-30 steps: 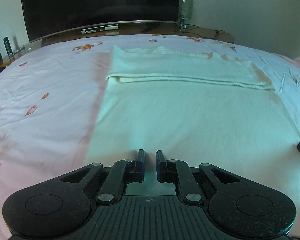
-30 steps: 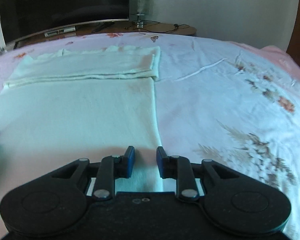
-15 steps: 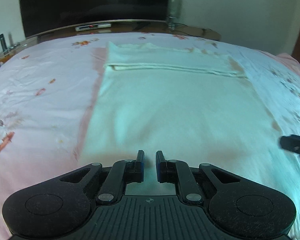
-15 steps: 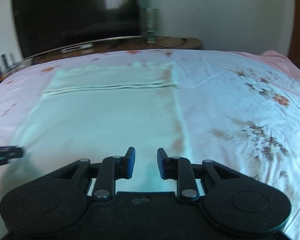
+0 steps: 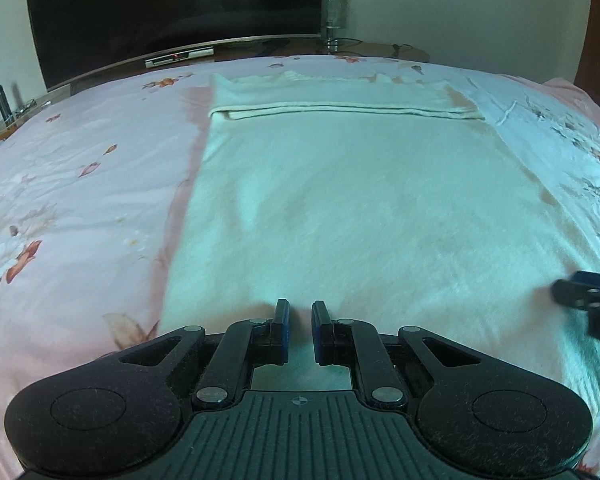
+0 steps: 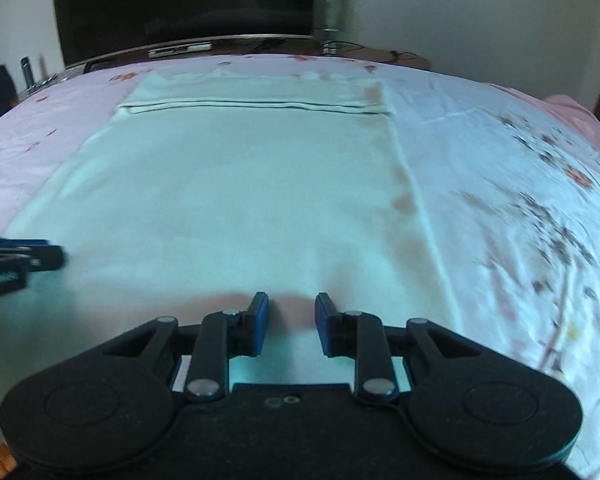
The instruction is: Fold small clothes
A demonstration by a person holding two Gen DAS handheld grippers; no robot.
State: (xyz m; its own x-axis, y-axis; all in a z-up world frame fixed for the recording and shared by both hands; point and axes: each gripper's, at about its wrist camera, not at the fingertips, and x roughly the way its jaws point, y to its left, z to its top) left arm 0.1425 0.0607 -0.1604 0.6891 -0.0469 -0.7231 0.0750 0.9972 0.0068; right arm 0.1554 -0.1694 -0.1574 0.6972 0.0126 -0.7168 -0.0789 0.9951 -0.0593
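Soft daylight washes both views with a cool teal cast, and the pale garment [image 5: 352, 200] nearly blows out at centre. The dark TV screen [image 5: 172, 12] catches faint window reflections. Fisheye bending curves the bedsheet [image 5: 80, 184] edges and blackens the corners. The right wrist view smears with motion blur (floral print [image 6: 548, 216] streaked), the left view sharper.

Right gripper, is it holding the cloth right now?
No, the right gripper has its jaws apart with nothing between them, just above the near edge of the cloth.
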